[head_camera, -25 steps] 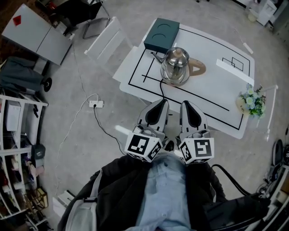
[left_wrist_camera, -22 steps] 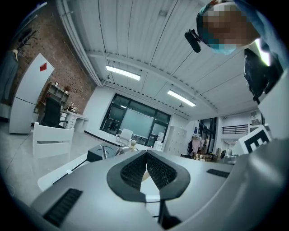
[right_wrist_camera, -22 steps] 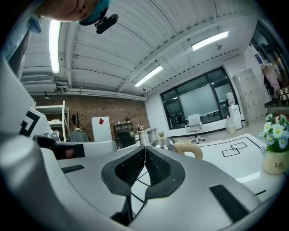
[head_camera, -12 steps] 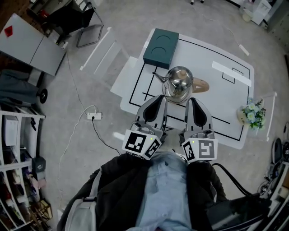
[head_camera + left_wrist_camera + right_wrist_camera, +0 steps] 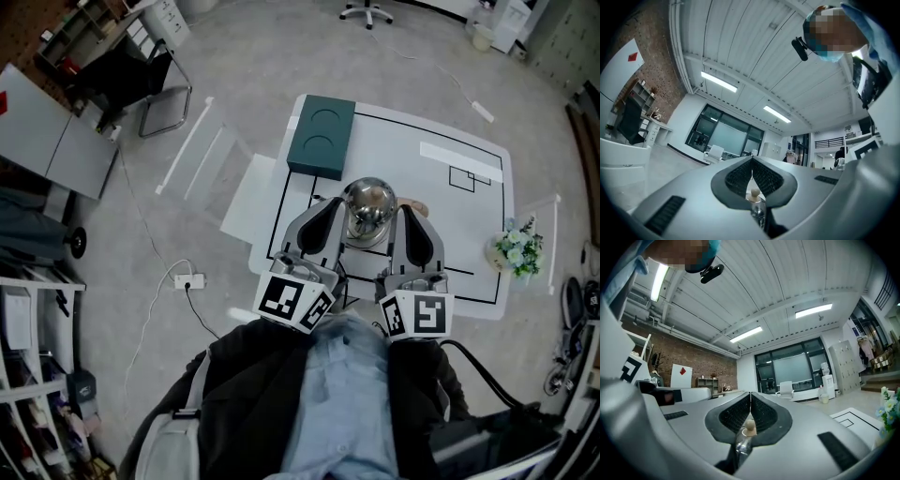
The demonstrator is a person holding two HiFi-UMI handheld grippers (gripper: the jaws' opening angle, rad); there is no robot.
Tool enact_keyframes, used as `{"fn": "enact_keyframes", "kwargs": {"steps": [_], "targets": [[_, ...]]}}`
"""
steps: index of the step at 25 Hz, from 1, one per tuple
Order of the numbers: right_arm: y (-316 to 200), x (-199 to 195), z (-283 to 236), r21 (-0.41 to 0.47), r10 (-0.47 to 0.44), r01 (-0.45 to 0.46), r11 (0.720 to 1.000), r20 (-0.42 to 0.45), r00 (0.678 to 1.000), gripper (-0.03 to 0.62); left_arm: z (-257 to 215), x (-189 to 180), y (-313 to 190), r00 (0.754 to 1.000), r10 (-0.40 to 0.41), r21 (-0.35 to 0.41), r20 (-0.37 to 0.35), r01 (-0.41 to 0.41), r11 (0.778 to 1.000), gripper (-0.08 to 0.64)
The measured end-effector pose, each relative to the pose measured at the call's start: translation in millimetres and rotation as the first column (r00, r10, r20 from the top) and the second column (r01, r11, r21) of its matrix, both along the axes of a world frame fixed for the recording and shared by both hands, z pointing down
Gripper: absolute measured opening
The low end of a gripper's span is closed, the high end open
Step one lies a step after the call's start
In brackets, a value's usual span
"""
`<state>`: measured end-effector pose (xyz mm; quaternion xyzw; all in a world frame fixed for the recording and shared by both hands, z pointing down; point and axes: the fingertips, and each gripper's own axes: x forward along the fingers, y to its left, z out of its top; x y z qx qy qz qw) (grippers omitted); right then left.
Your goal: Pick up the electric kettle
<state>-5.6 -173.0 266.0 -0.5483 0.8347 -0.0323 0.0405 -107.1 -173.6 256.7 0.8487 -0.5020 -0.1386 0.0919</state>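
The electric kettle (image 5: 367,208) is shiny steel with a pale wooden knob and a wooden handle (image 5: 413,204). It stands on the white table (image 5: 450,220), which is marked with black lines. In the head view my left gripper (image 5: 329,206) and right gripper (image 5: 406,212) point forward on either side of it, apart from it. Both are shut with nothing between the fingers. In the left gripper view the shut left gripper (image 5: 752,162) has the kettle's knob (image 5: 753,192) showing just below it. The right gripper view shows the same: right gripper (image 5: 750,395) shut, knob (image 5: 750,426) beneath.
A dark green box (image 5: 322,138) lies on the table's far left corner. A white strip (image 5: 459,161) lies at the back right and a small flower bunch (image 5: 514,251) at the right edge. A power strip (image 5: 187,280) and its cable lie on the floor to the left.
Both grippers have moved forward and a little up, from in front of the table's near edge to either side of the kettle. Their jaws have stayed shut.
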Motion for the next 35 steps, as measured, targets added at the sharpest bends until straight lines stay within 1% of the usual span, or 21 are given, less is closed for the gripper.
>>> {"fn": "enact_keyframes", "kwargs": {"steps": [3, 6, 13, 19, 29, 35], "targets": [[-7, -5, -2, 0.004, 0.033, -0.033, 0.999, -0.003, 0.999, 0.017, -1, -5, -9, 1.000, 0.029, 0.008, 0.000, -0.029, 1.000, 0.008], [-10, -7, 2, 0.000, 0.057, -0.057, 0.998, -0.009, 0.998, 0.018, 4, -9, -14, 0.999, 0.041, 0.001, -0.002, -0.041, 0.999, 0.008], [-8, -5, 18, -0.051, 0.094, -0.096, 0.994, -0.030, 0.995, 0.018, 26, -7, -18, 0.997, 0.070, -0.062, -0.025, -0.072, 0.995, 0.008], [-1, 2, 31, -0.087, 0.114, -0.117, 0.989, -0.038, 0.993, 0.018, 44, 2, -12, 0.995, 0.095, -0.115, -0.031, -0.098, 0.989, 0.008], [13, 16, 59, -0.153, 0.140, -0.140, 0.978, -0.013, 0.990, 0.018, 74, 7, 2, 0.995, 0.095, -0.189, -0.009, -0.095, 0.977, 0.008], [19, 27, 87, -0.210, 0.154, -0.153, 0.966, -0.012, 0.988, 0.018, 97, 5, 8, 0.998, 0.066, -0.235, 0.006, -0.063, 0.970, 0.008]]}}
